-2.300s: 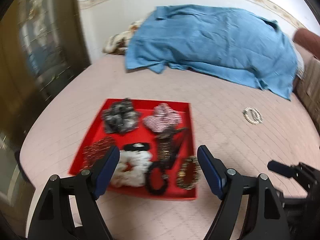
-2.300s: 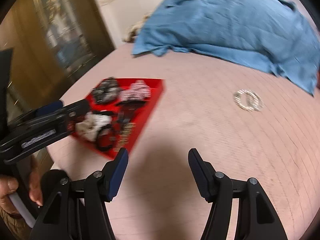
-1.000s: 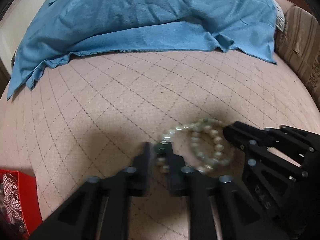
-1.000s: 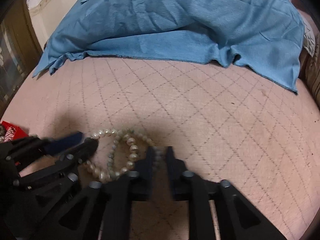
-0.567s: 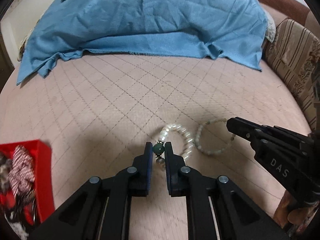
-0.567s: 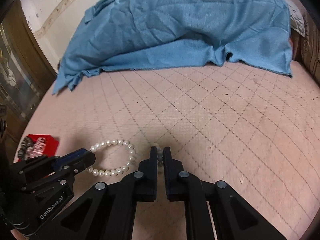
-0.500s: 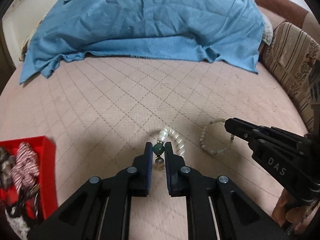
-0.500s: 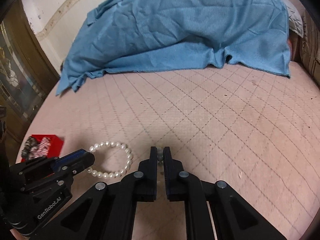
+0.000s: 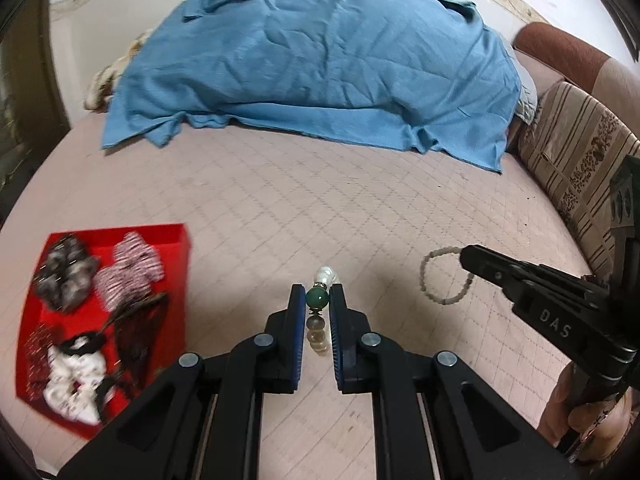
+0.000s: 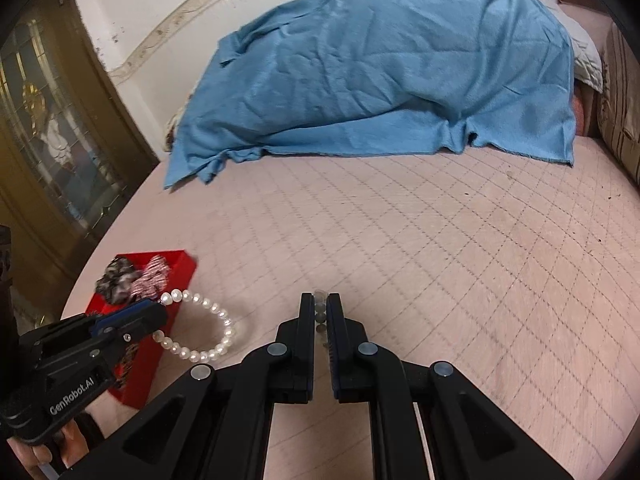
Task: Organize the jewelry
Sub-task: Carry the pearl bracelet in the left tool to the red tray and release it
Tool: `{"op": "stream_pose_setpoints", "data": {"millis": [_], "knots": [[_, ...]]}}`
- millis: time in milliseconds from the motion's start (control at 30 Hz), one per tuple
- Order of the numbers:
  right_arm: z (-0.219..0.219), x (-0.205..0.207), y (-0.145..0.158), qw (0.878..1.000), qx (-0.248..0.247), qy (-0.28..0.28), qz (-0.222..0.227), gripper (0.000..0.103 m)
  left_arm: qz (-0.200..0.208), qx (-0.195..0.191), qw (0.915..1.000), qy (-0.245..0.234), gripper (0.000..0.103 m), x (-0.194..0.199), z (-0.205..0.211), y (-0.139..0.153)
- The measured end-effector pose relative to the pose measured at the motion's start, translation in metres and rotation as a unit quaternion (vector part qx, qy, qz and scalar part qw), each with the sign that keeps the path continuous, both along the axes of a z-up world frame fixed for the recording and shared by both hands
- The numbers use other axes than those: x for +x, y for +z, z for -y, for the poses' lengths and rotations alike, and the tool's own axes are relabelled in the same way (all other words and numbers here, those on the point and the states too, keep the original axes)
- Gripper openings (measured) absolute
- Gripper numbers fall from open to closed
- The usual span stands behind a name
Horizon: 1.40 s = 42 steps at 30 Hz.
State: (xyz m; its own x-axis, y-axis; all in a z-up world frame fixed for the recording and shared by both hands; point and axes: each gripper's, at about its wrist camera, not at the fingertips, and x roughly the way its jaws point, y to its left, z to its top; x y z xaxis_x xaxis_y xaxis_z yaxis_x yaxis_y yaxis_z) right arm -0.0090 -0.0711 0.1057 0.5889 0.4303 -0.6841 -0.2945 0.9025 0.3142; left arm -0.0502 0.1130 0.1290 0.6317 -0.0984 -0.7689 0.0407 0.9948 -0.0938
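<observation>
The middle of the pink quilted bed cover point(image 9: 320, 200) is bare and open for passing. At the lower left stands the red tray point(image 9: 178, 256) full of hair accessories. The blue blanket point(image 9: 320, 60) closes the top, the striped cushion point(image 9: 580, 152) the right edge.

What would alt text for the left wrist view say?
The left claw pinches a pearl bracelet by its green bead above a pink quilted bed. A red tray of hair accessories lies left; the right claw holds a pale bead bracelet.
</observation>
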Motion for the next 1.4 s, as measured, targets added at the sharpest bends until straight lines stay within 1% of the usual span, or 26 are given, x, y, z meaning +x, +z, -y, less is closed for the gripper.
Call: {"op": "stream_pose_setpoints", "data": {"millis": [267, 467, 567, 767, 967, 1167, 1300, 1400], "knots": [[-0.030, -0.030, 0.020, 0.999, -0.005, 0.033, 0.016, 0.007, 0.012, 0.016, 0.9977, 0.064, 0.011, -0.036, -0.047, 0.014], [-0.064, -0.042, 0.032, 0.997, -0.015, 0.067, 0.027, 0.007, 0.026, 0.041, 0.9931, 0.107, 0.011, -0.050, -0.080, 0.021], [-0.082, -0.046, 0.038, 0.996, -0.020, 0.084, 0.033, 0.007, 0.028, 0.041, 0.9910, 0.124, 0.011, -0.054, -0.098, 0.021], [-0.123, -0.050, 0.045, 0.992, -0.032, 0.117, 0.036, 0.007, 0.029, 0.031, 0.9879, 0.149, 0.011, -0.057, -0.133, 0.018], [-0.164, -0.047, 0.044, 0.988, -0.037, 0.148, 0.027, 0.007, 0.030, 0.034, 0.9850, 0.166, 0.011, -0.056, -0.162, 0.013], [-0.207, -0.046, 0.043, 0.982, -0.049, 0.180, 0.028, 0.007, 0.031, 0.032, 0.9818, 0.185, 0.011, -0.050, -0.194, 0.007], [-0.233, -0.041, 0.041, 0.979, -0.050, 0.198, 0.023, 0.007, 0.028, 0.032, 0.9800, 0.194, 0.011, -0.042, -0.213, 0.000], [-0.255, -0.033, 0.037, 0.976, -0.048, 0.210, 0.018, 0.007, 0.018, 0.030, 0.9785, 0.203, 0.011, -0.032, -0.228, -0.012]]}}
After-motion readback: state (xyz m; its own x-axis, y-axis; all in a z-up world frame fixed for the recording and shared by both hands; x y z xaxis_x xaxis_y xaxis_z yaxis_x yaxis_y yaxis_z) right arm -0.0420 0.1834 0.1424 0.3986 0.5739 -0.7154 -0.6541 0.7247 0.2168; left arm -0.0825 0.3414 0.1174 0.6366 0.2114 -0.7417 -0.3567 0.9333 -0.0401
